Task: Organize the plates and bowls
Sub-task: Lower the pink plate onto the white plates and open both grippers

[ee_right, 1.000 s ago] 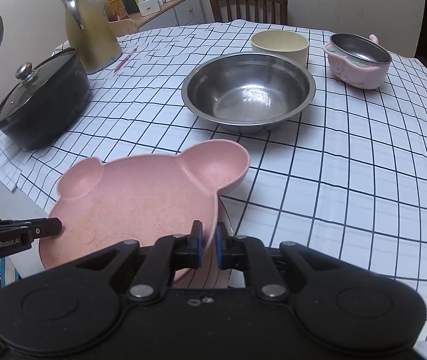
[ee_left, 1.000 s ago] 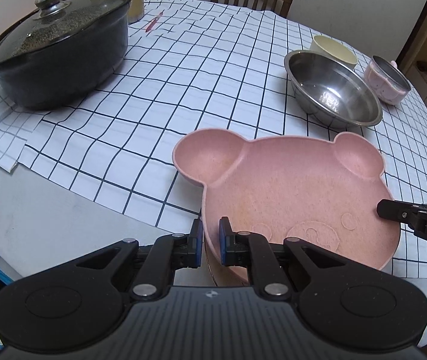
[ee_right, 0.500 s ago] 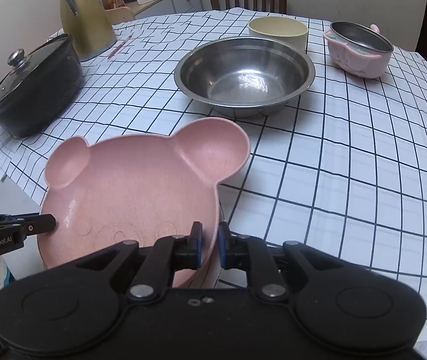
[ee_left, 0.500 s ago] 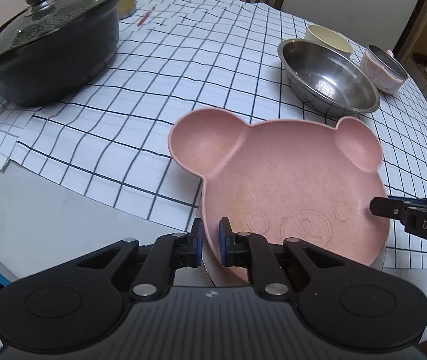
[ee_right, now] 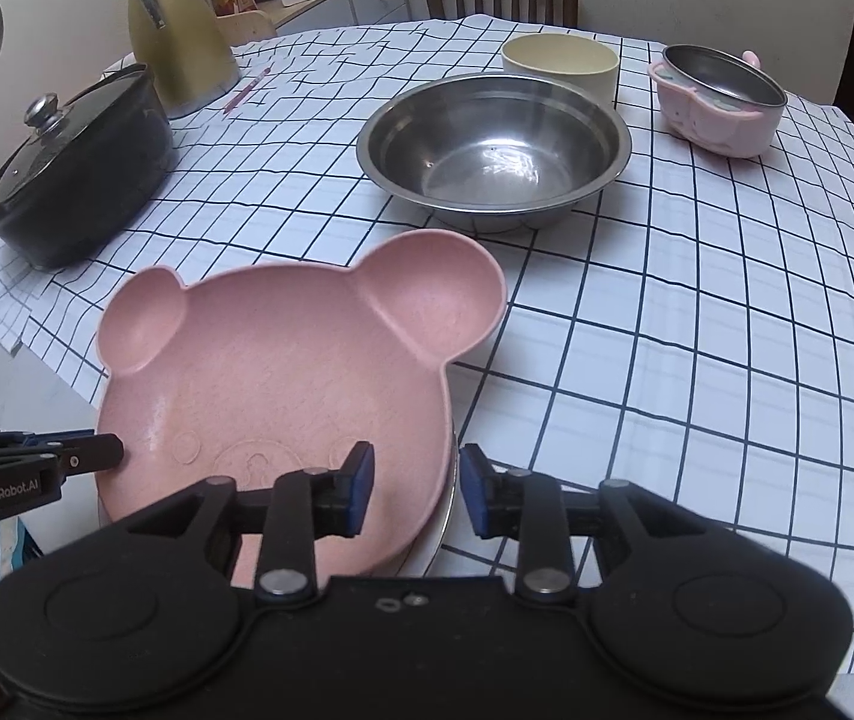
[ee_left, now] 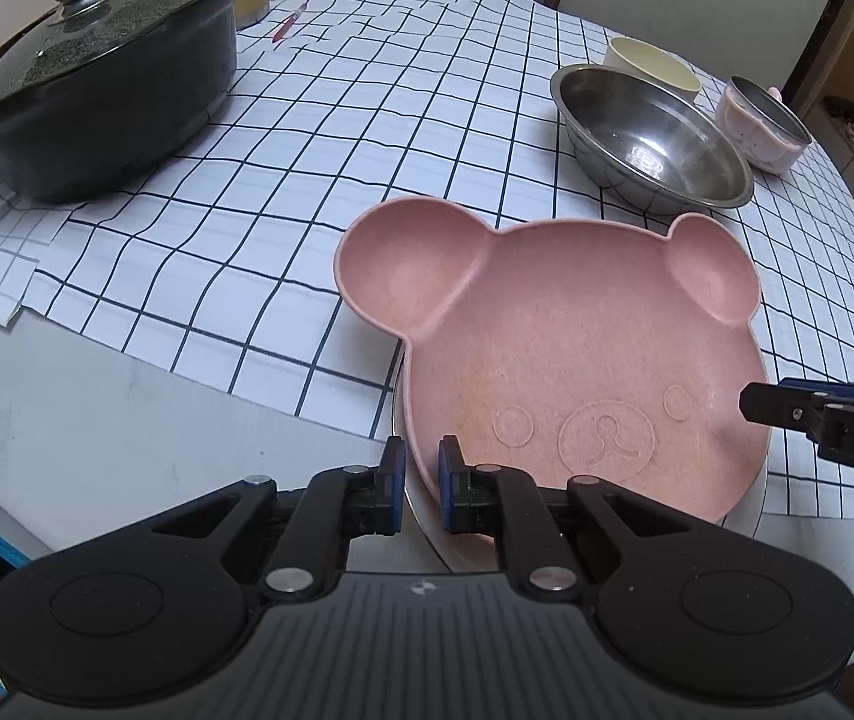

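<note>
The pink bear-shaped plate [ee_left: 577, 360] sits at the near edge of the tabletop [ee_left: 96, 420], on top of what looks like a white plate whose rim [ee_right: 442, 531] peeks out beneath. The left gripper [ee_left: 422, 483] has its jaws narrowed on the plate's near-left rim, apparently pinching it; the right gripper [ee_right: 416, 489] has its jaws parted wide, straddling the near-right rim without clamping. To settle it well, release the left side gently, keeping the plate centred over the one below, then draw both grippers straight back.
</note>
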Tool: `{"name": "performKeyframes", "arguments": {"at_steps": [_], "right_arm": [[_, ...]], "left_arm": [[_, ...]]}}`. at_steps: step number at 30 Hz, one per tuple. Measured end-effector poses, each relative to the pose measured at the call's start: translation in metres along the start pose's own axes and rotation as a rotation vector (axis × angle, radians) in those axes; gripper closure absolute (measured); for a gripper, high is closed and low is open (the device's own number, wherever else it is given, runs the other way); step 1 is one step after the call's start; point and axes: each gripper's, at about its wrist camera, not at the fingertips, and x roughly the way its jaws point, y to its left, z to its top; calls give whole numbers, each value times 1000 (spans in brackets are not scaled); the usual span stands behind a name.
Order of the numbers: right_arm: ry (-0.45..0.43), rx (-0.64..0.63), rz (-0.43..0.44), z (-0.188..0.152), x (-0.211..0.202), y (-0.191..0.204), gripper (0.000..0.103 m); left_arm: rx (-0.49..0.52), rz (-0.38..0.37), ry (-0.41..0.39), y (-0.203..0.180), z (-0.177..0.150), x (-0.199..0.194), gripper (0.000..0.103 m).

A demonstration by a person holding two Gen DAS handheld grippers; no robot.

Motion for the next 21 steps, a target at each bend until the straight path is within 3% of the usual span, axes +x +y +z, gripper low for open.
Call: {"name": "performKeyframes", "arguments": {"at_steps": [8,13,17,21], "right_arm": [[-20,-2,17,-4,-14,-1,61],[-40,-8,26,-5,-27,1,56],[-56,-16,39,-5,-38,5,54],[-85,-18,50,-2,-50,8,44]], "left_arm": [[2,-5,-22,-5,-4,-17,88],[3,-21,-72,-13,-4,-36,72],[13,-36,-120,-23,0,-49,51],[31,-52,-148,-33,8,-57,51]]}}
